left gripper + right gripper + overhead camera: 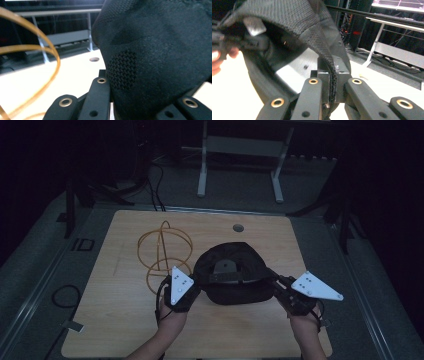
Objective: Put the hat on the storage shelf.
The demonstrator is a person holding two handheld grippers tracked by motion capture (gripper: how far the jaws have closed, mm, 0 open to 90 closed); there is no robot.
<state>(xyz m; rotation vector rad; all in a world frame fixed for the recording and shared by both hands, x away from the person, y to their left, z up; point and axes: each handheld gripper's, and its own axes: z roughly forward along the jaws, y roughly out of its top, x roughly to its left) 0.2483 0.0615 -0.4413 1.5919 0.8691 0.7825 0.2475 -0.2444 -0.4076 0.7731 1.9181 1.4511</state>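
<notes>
The black cap (231, 270) was held just above the wooden table (120, 320), near its front middle, stretched between the two grippers with its opening turned toward the person. The right gripper (332, 82) had its jaws closed on the cap's fabric edge, which ran pinched between the pads in the right gripper view. The left gripper (192, 292) was clamped on the opposite side; in the left gripper view the knit crown pressed against and over the jaws. Judged from this two-sided hold, the purpose was to keep the cap spread open and under control, probably for seating on the gold wire stand (164, 251), which stood on the table just behind the left gripper.

The exact seam or edge taken by the left gripper could not be made out, as the fabric covered the pads. A pale label (225, 266) showed inside the cap; its wording was unreadable. The cap's peak could not be identified with certainty. The room beyond the table was dark, with only a light metal frame (240, 150) discernible. A round hole (238, 227) lay in the table's far edge.
</notes>
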